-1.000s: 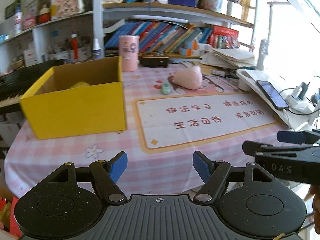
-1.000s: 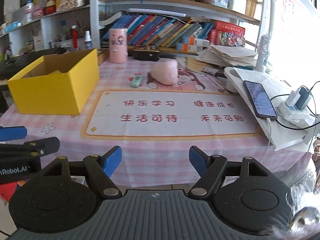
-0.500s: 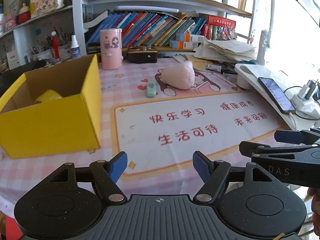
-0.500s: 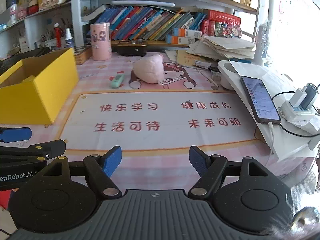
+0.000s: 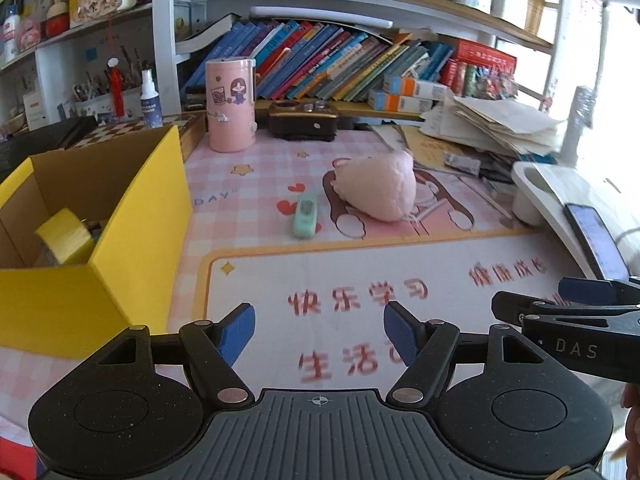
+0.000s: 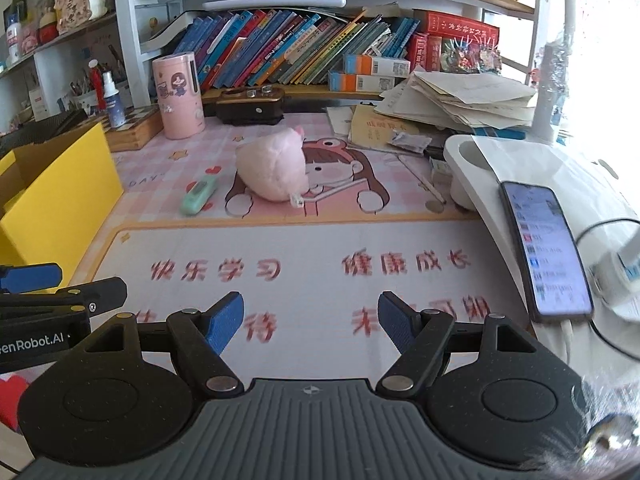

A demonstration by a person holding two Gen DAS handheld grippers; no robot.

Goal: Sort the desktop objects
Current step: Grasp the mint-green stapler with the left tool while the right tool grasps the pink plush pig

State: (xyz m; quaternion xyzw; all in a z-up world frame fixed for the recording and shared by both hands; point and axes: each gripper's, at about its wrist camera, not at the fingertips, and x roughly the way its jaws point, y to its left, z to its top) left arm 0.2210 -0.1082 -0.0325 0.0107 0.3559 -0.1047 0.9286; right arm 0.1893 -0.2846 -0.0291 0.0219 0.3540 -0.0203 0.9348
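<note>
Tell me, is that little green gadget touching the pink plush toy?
Apart. In the right wrist view a strip of pink checked desk mat shows plainly between the green gadget and the plush toy; the left wrist view shows the same gap.

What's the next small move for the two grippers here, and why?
Probably ease the left gripper forward toward the small mint-green plastic device. It lies loose on the pink checked mat just left of the pink plush toy, nearest the open yellow cardboard box. The left jaws are closing with nothing between them; the right gripper is open and empty too, both short of the objects.
</note>
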